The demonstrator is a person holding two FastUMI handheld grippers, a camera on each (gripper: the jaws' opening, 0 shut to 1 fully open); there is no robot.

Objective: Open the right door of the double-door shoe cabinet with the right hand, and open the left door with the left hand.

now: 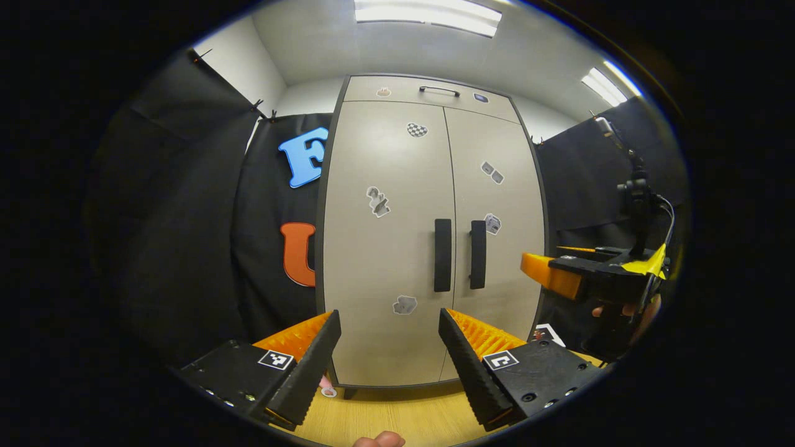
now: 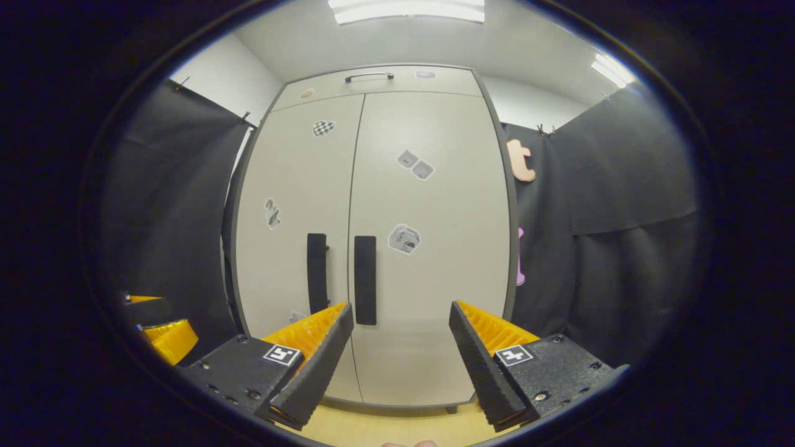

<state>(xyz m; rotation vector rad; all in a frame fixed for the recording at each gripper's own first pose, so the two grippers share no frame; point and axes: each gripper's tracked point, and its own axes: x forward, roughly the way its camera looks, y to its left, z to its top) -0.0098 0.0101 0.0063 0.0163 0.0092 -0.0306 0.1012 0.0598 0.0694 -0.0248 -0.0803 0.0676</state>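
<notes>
Left gripper: its jaws are standing wide apart, grasping nothing and touching nothing, and it is facing the shoe cabinet from a short way off. Right gripper: its jaws are likewise spread wide and holding nothing; in the left gripper view it is appearing at the right, with a hand gripping its body, near the cabinet's right edge but apart from it. Shoe cabinet: it is standing upright on a wooden floor against the far booth wall, and both doors are lying flush, so its contents cannot be told. Left door and right door: they are meeting at a central seam, each carrying several small stickers. Left handle and right handle: two dark vertical bars are sitting just beside the seam, one on each door, untouched. Top panel: a narrow strip above the doors is bearing a slim horizontal handle
</notes>
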